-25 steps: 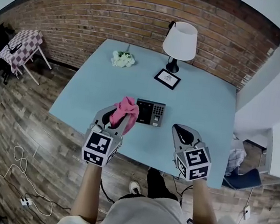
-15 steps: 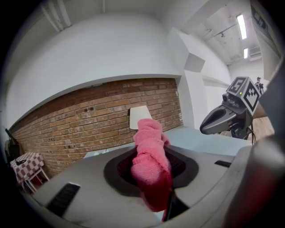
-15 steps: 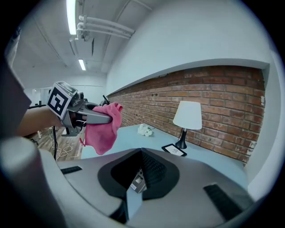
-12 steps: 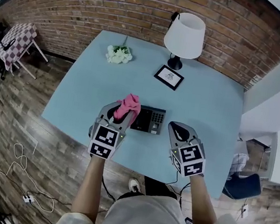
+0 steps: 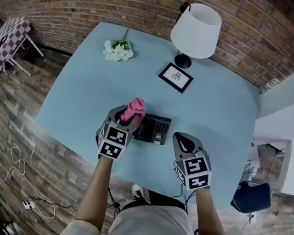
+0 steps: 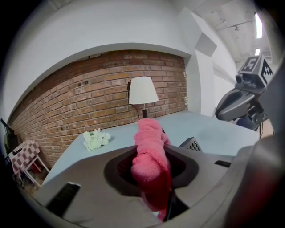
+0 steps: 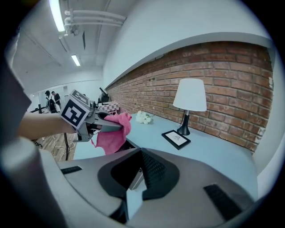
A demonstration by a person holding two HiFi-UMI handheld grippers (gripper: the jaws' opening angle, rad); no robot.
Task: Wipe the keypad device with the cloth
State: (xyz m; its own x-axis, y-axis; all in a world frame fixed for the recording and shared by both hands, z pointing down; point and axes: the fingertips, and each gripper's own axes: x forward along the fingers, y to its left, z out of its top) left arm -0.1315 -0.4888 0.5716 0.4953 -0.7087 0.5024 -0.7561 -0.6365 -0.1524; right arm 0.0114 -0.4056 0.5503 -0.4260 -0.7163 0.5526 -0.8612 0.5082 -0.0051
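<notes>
A dark keypad device [image 5: 155, 129] lies flat on the light blue table [image 5: 85, 94], near its front edge. My left gripper [image 5: 127, 117] is shut on a pink cloth [image 5: 135, 109], which sticks up from the jaws just over the device's left end. In the left gripper view the cloth [image 6: 150, 164] fills the gap between the jaws, and the device's corner [image 6: 194, 144] shows to its right. My right gripper [image 5: 186, 142] hovers beside the device's right end, its jaws together with nothing between them. From the right gripper view, the cloth [image 7: 112, 134] hangs from the left gripper [image 7: 95, 122].
At the back of the table stand a white-shaded lamp [image 5: 196, 31], a small framed picture [image 5: 175, 77] and a bunch of white flowers [image 5: 116, 51]. A brick wall [image 5: 98, 4] runs behind. Cables [image 5: 20, 172] lie on the wooden floor at left.
Both grippers have moved forward over the table toward the keypad device. The left one still holds the cloth, now at the device's left end. The head view has shifted forward.
</notes>
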